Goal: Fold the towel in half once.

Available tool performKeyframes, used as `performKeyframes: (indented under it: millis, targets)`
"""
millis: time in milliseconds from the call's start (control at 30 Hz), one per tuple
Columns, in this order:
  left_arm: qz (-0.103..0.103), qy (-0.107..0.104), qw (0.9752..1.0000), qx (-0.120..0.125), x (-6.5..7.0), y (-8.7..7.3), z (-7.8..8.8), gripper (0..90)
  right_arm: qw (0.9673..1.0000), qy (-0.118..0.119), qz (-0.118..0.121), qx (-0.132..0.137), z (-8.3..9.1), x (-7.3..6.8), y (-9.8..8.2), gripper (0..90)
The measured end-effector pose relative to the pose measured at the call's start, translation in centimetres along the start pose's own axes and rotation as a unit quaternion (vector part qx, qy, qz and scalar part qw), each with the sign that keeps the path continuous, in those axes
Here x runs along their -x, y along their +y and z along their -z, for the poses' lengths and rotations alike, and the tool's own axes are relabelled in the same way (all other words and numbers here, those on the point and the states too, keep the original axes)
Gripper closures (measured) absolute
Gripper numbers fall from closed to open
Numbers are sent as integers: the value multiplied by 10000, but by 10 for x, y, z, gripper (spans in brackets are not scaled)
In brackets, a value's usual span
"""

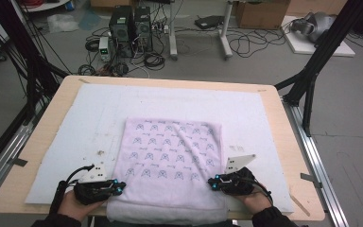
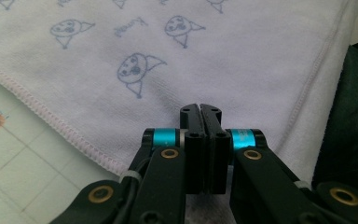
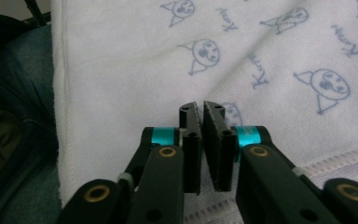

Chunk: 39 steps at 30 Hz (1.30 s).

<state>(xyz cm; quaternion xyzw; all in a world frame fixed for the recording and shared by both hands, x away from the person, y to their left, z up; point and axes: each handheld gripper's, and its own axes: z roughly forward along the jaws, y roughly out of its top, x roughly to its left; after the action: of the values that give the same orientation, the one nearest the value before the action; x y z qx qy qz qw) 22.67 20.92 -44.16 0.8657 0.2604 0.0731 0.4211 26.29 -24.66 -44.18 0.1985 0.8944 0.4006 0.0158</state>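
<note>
1. High view: the towel lies flat on a white mat on the desk, with its near edge hanging over the desk's front. The left hand-held gripper sits at the towel's near left edge and the right hand-held gripper at its near right edge, each pointing inward.

2. Left gripper view: the left hand-held gripper has its jaws pressed together, with no cloth visible between them. Its tips hover over or rest on the towel, inside the stitched hem; contact cannot be confirmed.

3. Right gripper view: the right hand-held gripper has its jaws together at the base, with a thin slit at the tips and nothing seen in it. The towel lies beneath, its hem to the right.

4. Judgement: the step appears to be taking the two near corners for a fold. To do it well, part the jaws first, go for the hem rather than the middle, pinch a single layer, and match both sides before lifting.
</note>
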Motion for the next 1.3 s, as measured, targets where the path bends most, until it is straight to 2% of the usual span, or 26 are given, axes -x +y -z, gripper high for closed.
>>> performKeyframes:
  millis: [100, 300, 367, 433, 467, 533, 567, 600, 733, 767, 933, 1167, 1267, 1300]
  targets:
    - [-15, 9, 10000, 84, 3, 1, 6, 884, 9999, 23, 39, 114, 7, -3, 2, 874]
    - [-56, -7, 9992, 404, 13, 6, 26, 884, 9985, 68, 110, 535, 28, -12, 7, 878]
    - [-61, -59, 9988, 487, 17, 5, 30, 881, 9980, 105, 124, 609, 34, -18, 6, 876]
    - [-13, 11, 9986, 534, 18, 3, 32, 856, 9978, 167, 125, 625, 36, -20, 3, 856]
    - [32, 3, 9985, 545, 17, 3, 31, 791, 9980, 190, 98, 602, 35, -19, 2, 831]
    - [115, 102, 9982, 577, 14, 1, 29, 741, 9979, 199, -29, 614, 33, -15, -2, 735]
    - [153, 150, 9981, 585, 12, 1, 28, 709, 9977, 185, -138, 641, 32, -13, -2, 723]
    - [147, 194, 9978, 611, 10, 2, 27, 691, 9977, 172, -136, 642, 30, -10, -2, 709]
    - [192, 376, 9966, 704, 3, 6, 19, 645, 9977, -11, -245, 629, 26, 1, -1, 643]
    - [255, 360, 9962, 756, 1, 7, 17, 637, 9974, -17, -287, 664, 26, 3, 0, 635]
    - [250, 552, 9953, 754, -8, 12, 9, 581, 9963, -214, -322, 767, 23, 15, 4, 540]
    - [374, 684, 9934, 847, -19, 15, 8, 538, 9941, -409, -459, 891, 24, 26, 7, 467]
    - [378, 704, 9933, 831, -21, 14, 7, 532, 9935, -537, -544, 843, 24, 29, 7, 409]
    - [354, 707, 9936, 808, -21, 15, 7, 532, 9934, -511, -561, 861, 24, 30, 7, 409]
